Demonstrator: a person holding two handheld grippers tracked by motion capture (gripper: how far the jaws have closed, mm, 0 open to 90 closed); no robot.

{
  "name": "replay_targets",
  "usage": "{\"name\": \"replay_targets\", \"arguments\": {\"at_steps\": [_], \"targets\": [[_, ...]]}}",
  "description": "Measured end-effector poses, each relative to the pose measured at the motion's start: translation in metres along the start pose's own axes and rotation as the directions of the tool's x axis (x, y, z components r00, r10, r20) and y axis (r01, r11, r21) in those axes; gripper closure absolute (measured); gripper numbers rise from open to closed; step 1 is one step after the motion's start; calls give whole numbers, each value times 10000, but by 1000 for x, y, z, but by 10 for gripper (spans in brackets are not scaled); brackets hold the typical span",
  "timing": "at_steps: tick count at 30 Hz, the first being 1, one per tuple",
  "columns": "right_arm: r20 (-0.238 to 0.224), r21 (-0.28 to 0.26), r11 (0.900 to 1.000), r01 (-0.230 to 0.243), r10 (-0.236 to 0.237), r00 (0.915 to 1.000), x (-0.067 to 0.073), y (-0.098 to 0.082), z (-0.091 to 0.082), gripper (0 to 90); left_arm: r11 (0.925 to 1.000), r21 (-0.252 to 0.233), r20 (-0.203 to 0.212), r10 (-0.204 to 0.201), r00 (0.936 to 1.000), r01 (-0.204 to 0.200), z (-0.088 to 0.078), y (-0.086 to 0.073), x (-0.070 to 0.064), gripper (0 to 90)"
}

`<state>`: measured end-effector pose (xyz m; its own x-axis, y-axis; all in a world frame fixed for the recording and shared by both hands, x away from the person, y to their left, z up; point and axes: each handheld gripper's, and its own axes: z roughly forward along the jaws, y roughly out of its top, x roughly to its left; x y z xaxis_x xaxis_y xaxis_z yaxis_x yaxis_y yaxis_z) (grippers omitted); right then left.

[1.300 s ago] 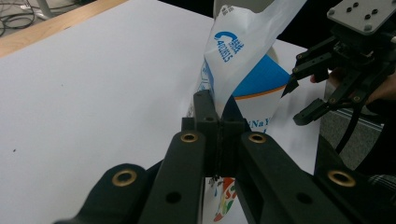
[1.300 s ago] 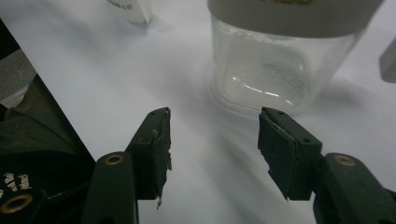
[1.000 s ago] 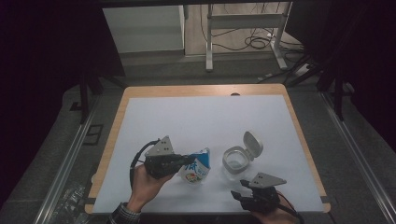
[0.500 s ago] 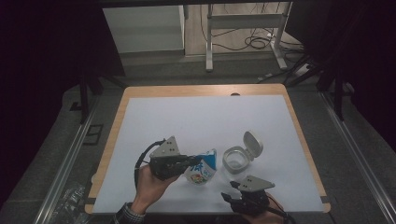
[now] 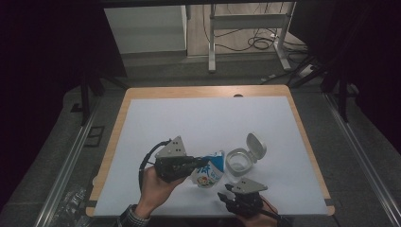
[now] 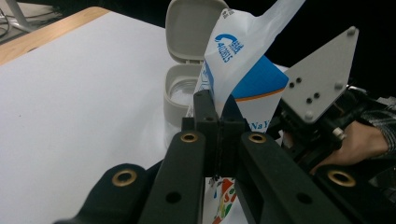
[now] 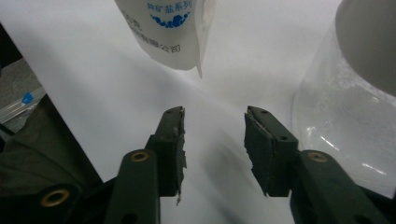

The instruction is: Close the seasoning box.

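Observation:
My left gripper [image 5: 202, 164] is shut on the edge of a white and blue plastic bag [image 5: 211, 173], which hangs tilted above the white table top. In the left gripper view the closed jaws [image 6: 216, 111] pinch the bag [image 6: 247, 51] at its side seam. A clear round container [image 5: 238, 161] with its flip lid [image 5: 256, 144] open stands just right of the bag. My right gripper [image 5: 224, 193] is at the front edge below the bag. Its jaws [image 7: 214, 127] have just been closing, stand apart, and have nothing between them; the bag's lower corner [image 7: 168, 32] hangs ahead of them.
The white sheet [image 5: 203, 123] covers a wooden table with its rim [image 5: 208, 91] showing at the back. Beyond it stand a desk frame [image 5: 246, 28] and floor cables. The container's wall [image 7: 345, 102] is close on the right in the right gripper view.
My left gripper has carried the bag a little right and up, toward the container. My right gripper has slid left along the front edge, under the bag.

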<state>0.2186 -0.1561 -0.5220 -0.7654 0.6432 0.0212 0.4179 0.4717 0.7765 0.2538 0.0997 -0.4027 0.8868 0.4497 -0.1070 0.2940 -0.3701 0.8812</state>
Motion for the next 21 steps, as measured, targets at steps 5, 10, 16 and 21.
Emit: {"name": "replay_targets", "arguments": {"at_steps": [5,10,16,21], "targets": [[150,-4,10000,-21,21,9999,4,2,8,595,10000,43,89,-62,9999,61,0,9,-3,900],[363,-171,9998,-108,114,9993,7,6,15,595,10000,76,140,-42,9999,41,-1,19,-7,900],[621,-555,9983,-150,185,9979,9,10,19,589,9998,172,271,-34,9996,29,-1,26,-9,900],[871,-873,9962,-5,82,9962,10,13,22,589,9996,266,315,-123,9994,115,-1,27,-9,900]]}}
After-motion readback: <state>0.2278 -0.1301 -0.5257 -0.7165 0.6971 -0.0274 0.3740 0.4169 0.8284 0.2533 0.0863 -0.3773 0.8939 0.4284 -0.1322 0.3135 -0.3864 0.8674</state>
